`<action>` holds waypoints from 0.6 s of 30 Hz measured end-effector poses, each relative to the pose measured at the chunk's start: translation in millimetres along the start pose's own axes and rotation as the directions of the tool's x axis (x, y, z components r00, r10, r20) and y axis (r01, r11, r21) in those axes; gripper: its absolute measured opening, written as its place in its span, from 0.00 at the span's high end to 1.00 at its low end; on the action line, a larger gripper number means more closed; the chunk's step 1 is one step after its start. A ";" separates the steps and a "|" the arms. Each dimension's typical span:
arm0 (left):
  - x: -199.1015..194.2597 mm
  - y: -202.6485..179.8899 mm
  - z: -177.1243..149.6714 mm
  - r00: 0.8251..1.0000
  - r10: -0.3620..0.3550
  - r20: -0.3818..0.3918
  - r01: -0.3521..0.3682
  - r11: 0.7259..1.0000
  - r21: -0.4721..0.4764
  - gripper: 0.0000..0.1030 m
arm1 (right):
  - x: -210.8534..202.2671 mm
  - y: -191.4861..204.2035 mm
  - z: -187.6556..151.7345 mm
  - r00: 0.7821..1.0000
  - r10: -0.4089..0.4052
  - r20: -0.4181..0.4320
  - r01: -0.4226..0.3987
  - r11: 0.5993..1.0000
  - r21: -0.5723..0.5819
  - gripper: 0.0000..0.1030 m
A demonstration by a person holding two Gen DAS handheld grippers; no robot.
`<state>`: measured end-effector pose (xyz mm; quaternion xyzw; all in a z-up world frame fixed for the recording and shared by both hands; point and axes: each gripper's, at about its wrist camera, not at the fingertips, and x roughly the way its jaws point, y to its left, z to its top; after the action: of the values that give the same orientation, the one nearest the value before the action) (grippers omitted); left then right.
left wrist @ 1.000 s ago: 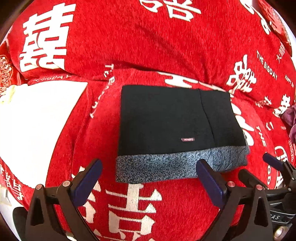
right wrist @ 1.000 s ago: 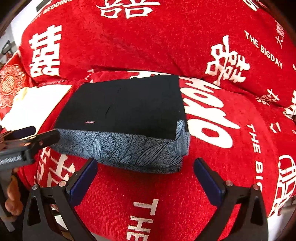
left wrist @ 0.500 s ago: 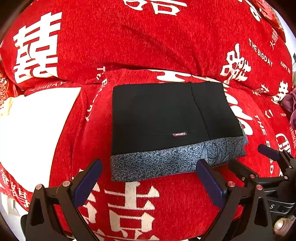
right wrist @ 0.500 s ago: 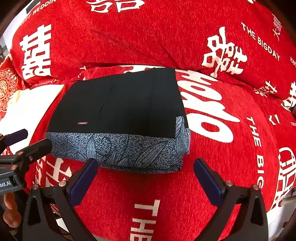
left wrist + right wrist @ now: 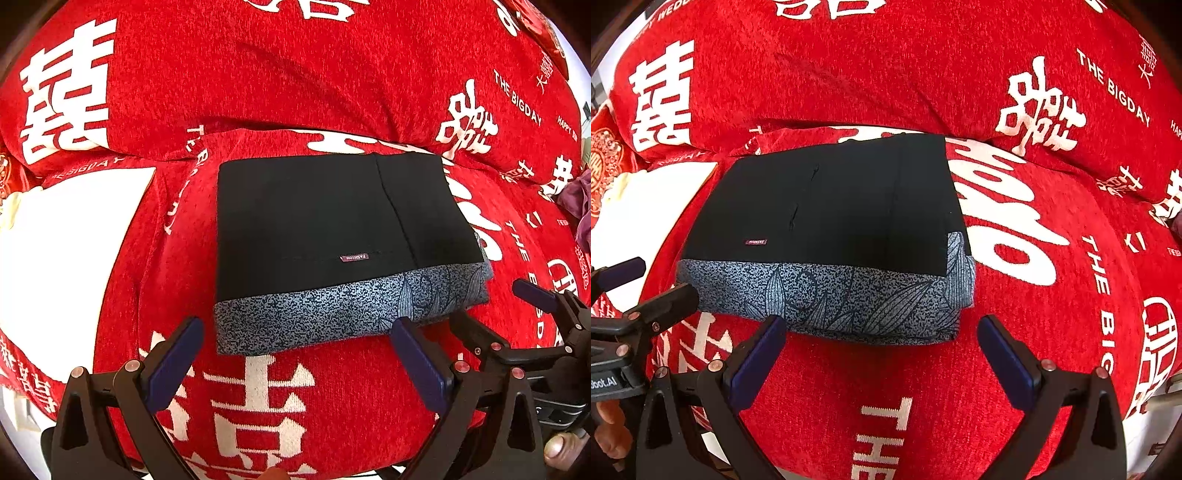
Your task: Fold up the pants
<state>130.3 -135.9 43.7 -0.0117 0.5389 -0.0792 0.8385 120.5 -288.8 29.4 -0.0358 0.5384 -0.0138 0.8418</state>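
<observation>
The pants (image 5: 332, 236) lie folded into a compact rectangle on the red sofa cover (image 5: 280, 74), black layer uppermost with a small woven label (image 5: 354, 257) near its front edge, and a grey patterned layer (image 5: 827, 295) showing as a band below it; the edges look squared and the stack sits flat, so I judge the folding itself done, with perhaps only a last tidy or nothing at all left; my left tool (image 5: 295, 354) hovers just in front of the near edge of the bundle, its two fingers spread wide and holding nothing; my right tool (image 5: 879, 354) sits likewise before the near edge towards the right corner, fingers spread and empty, clear of the cloth; each tool shows at the side of the other's view, so they are close together; as for containers, I see none here: no basket, box or drawer to receive the pants; a white patch (image 5: 66, 266) lies to the left of the bundle, and I cannot tell what it is
</observation>
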 end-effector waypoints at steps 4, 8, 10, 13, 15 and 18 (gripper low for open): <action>1.5 0.3 -0.9 1.000 -0.008 -0.008 0.008 1.000 -0.006 0.02 | -0.2 -0.3 -0.3 1.000 -0.004 -0.007 0.004 1.000 0.009 0.00; 2.3 0.2 -2.6 1.000 -0.011 -0.011 0.011 1.000 -0.004 0.02 | 0.5 -0.3 -1.4 1.000 -0.005 -0.009 0.005 1.000 0.010 0.00; 2.2 0.3 -3.3 1.000 -0.014 -0.011 0.014 1.000 -0.001 0.02 | 0.7 0.5 -2.0 1.000 -0.008 -0.010 0.008 1.000 0.008 0.00; 1.9 0.6 -4.2 1.000 -0.017 -0.013 0.017 1.000 -0.003 0.02 | 1.1 0.9 -2.7 1.000 -0.013 -0.011 0.013 1.000 0.006 0.00; 2.0 0.8 -4.3 1.000 -0.019 -0.014 0.019 1.000 -0.005 0.02 | 1.2 1.2 -2.8 1.000 -0.014 -0.010 0.014 1.000 0.005 0.00; 2.1 1.4 -4.2 1.000 -0.019 -0.015 0.019 1.000 -0.002 0.02 | 1.1 1.5 -2.9 1.000 -0.015 -0.010 0.015 1.000 0.004 0.00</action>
<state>127.6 -134.5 39.9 -0.0172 0.5452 -0.0864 0.8337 118.4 -287.5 27.1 -0.0381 0.5425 -0.0212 0.8389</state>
